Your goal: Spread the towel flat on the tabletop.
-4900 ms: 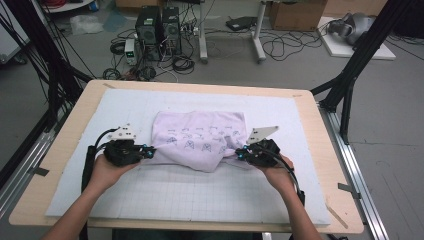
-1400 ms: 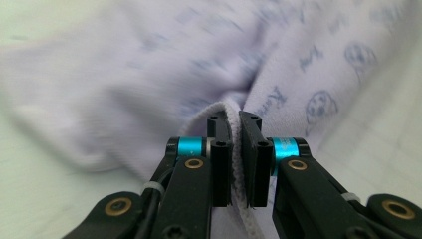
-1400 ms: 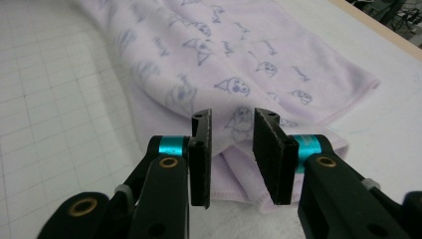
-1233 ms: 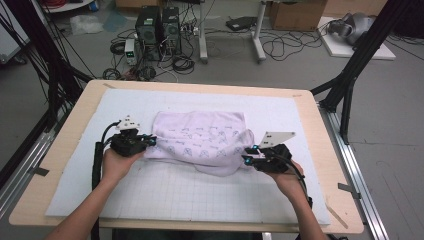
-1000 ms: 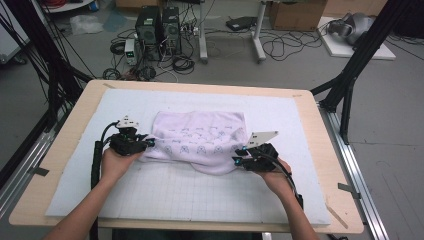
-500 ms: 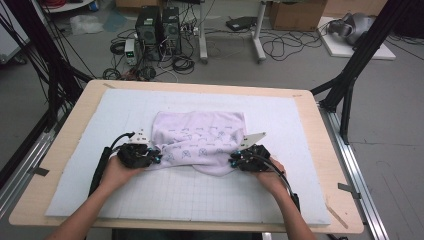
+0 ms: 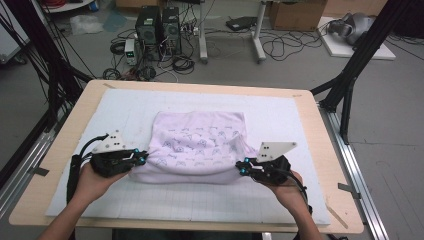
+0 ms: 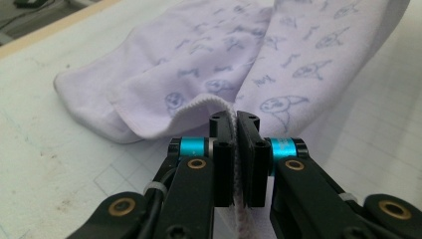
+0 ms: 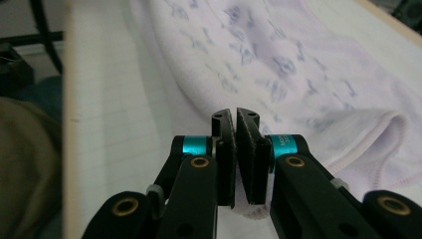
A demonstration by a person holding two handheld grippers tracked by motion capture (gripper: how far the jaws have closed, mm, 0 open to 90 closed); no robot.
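On the white mat (image 7: pixel 125 107) that covers the table (image 7: pixel 325 150), a pale lilac printed garment (image 7: pixel 200 145) lies folded at the centre, its long axis running left to right between the 2 hands.

At the left, the left gripper (image 7: pixel 137 159) sits at the garment's near-left corner, pointing inward toward the cloth. Its jaws have just been closing, and the left gripper view shows them pinched on a ribbed hem edge (image 8: pixel 234 149) that runs down between the pads; the rest of the cloth spreads away ahead of the jaws and to their right.

At the right, the right gripper (image 7: pixel 243 168) mirrors it at the near-right corner, also aimed inward. Its jaws have just closed too, and the right gripper view has them nearly meeting, with a pale fold of fabric (image 9: pixel 244 194) caught low between them and the garment stretching ahead and to the right.

Each hand is nearest its own corner, so the cloth hangs as a span between 2 grips. My judgement: the next move turns on both corners travelling together away from the person, across the short axis, to fold the near edge over.
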